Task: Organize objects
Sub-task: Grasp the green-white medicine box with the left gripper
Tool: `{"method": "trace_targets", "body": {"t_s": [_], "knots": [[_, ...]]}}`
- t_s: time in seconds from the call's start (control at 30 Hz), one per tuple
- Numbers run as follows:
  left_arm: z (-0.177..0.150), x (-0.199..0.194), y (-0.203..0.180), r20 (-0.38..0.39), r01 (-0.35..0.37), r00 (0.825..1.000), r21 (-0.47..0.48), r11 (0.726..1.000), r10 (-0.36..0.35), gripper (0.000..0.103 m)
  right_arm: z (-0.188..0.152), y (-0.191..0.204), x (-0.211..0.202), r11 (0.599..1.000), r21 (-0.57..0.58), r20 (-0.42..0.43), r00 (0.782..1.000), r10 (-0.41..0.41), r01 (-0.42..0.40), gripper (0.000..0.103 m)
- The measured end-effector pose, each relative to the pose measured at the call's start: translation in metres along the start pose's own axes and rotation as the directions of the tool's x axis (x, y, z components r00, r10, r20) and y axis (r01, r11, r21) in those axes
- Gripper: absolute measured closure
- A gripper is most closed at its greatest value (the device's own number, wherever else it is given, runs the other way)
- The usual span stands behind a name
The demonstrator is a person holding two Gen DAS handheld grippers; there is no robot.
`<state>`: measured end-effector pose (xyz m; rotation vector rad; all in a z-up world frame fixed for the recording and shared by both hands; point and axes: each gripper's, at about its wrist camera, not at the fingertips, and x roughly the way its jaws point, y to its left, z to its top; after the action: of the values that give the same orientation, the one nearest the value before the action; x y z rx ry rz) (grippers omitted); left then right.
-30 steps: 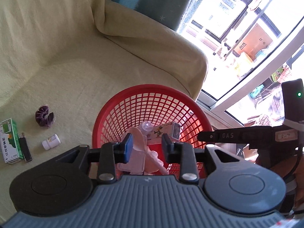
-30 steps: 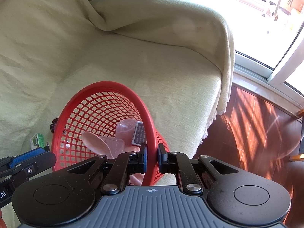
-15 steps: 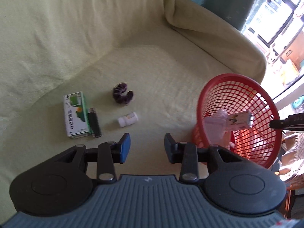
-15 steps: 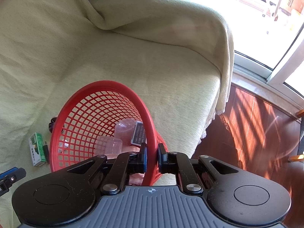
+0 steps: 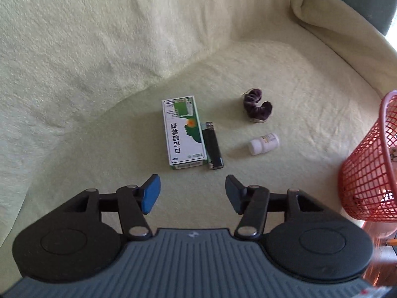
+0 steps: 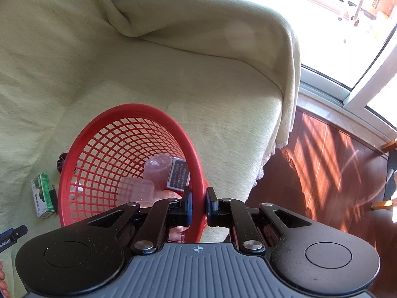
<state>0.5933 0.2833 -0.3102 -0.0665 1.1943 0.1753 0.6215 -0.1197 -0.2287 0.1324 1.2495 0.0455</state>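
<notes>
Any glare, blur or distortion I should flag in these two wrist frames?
Left wrist view: even light, green box and lighter sharp, red basket softened at the right edge, fisheye bending the sofa cover. Right wrist view: window blown out to white, sun stripes on the wooden floor, basket rim sharp, strong edge curvature.

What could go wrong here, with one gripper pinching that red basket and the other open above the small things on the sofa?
The black lighter lies tight against the green box, so the open left gripper may catch both or nudge one away. The right gripper holds the red basket only by its rim, near the cushion's edge above the wooden floor; a slip might tip it. The white bottle lies on its side and could roll.
</notes>
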Motion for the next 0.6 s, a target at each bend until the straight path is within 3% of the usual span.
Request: {"method": "trace_targets", "body": {"t_s": [0.2, 0.6], "knots": [[0.009, 0.036, 0.003, -0.023, -0.032, 0.999, 0.027, 0.999, 0.033, 0.049, 0.002, 0.001, 0.001, 1.000, 0.010, -0.008, 1.000, -0.016, 0.016, 0.095], [0.036, 0.092, -0.001, -0.044, -0.011, 0.999, 0.008, 1.000, 0.011, 0.040, 0.007, 0.001, 0.003, 0.999, 0.035, -0.011, 0.999, -0.039, 0.039, 0.095]]}}
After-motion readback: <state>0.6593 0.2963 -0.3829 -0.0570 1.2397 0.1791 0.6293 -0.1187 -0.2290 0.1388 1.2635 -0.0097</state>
